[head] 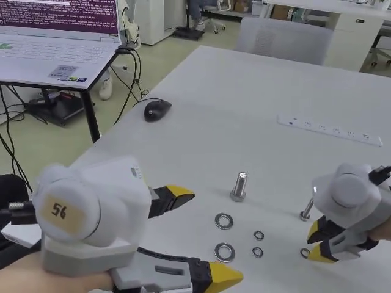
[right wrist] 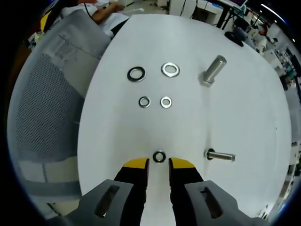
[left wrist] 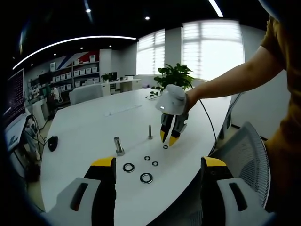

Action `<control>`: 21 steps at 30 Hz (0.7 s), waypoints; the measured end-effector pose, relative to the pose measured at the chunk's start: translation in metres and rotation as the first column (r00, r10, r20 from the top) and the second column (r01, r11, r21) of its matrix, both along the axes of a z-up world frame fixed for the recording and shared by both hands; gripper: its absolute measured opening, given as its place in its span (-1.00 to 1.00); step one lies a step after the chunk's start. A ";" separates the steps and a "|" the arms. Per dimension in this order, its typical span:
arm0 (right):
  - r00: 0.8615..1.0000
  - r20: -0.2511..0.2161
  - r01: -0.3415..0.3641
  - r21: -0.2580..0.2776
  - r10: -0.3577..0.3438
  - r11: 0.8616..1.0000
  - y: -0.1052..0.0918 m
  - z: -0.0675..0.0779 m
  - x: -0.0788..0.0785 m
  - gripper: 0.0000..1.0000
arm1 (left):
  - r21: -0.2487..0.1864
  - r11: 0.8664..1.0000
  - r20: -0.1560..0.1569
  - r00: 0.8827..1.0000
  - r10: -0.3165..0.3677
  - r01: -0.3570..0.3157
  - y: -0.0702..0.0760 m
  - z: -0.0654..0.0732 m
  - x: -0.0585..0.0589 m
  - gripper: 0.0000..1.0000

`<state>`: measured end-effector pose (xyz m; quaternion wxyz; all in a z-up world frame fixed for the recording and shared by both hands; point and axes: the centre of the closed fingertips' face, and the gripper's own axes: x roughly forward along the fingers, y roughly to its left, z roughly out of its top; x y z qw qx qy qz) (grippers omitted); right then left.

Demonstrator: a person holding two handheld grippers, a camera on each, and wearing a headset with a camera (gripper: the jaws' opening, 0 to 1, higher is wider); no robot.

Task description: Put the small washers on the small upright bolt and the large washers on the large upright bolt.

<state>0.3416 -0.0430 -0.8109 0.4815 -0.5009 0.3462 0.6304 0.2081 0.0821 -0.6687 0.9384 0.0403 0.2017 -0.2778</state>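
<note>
On the white table (head: pixel 244 104) stand a large upright bolt (head: pixel 239 185) and a small upright bolt (head: pixel 306 210). Two large washers (head: pixel 223 221) (head: pixel 224 251) and two small washers (head: pixel 259 235) (head: pixel 257 251) lie flat in front of them. A third small washer (right wrist: pixel 159 156) lies just ahead of my right gripper (right wrist: pixel 159 164), whose jaws are open a little and point down on either side of it. My left gripper (head: pixel 204 235) hovers wide open near the table's left front, holding nothing. The left gripper view looks over the bolts (left wrist: pixel 119 146) (left wrist: pixel 150 132) to the right gripper (left wrist: pixel 170 136).
A black mouse (head: pixel 157 110) lies far left on the table and a white power strip (head: pixel 330 129) at the back right. A laptop (head: pixel 55 43) sits on a side desk to the left. A mesh chair (right wrist: pixel 51 94) stands by the near edge.
</note>
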 end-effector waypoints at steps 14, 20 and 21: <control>1.000 -0.003 0.003 0.011 -0.003 1.000 0.002 0.002 -0.002 -0.64 | 0.006 0.997 -0.063 0.995 0.072 -0.072 0.029 -0.024 0.016 0.45; 1.000 -0.003 0.011 0.007 -0.011 1.000 0.000 0.001 0.001 -0.62 | 0.009 0.998 -0.072 0.995 0.067 -0.067 0.028 -0.026 0.016 0.45; 1.000 -0.005 0.011 0.006 -0.011 1.000 0.000 0.001 0.001 -0.62 | 0.009 0.998 -0.073 0.995 0.066 -0.065 0.028 -0.026 0.016 0.45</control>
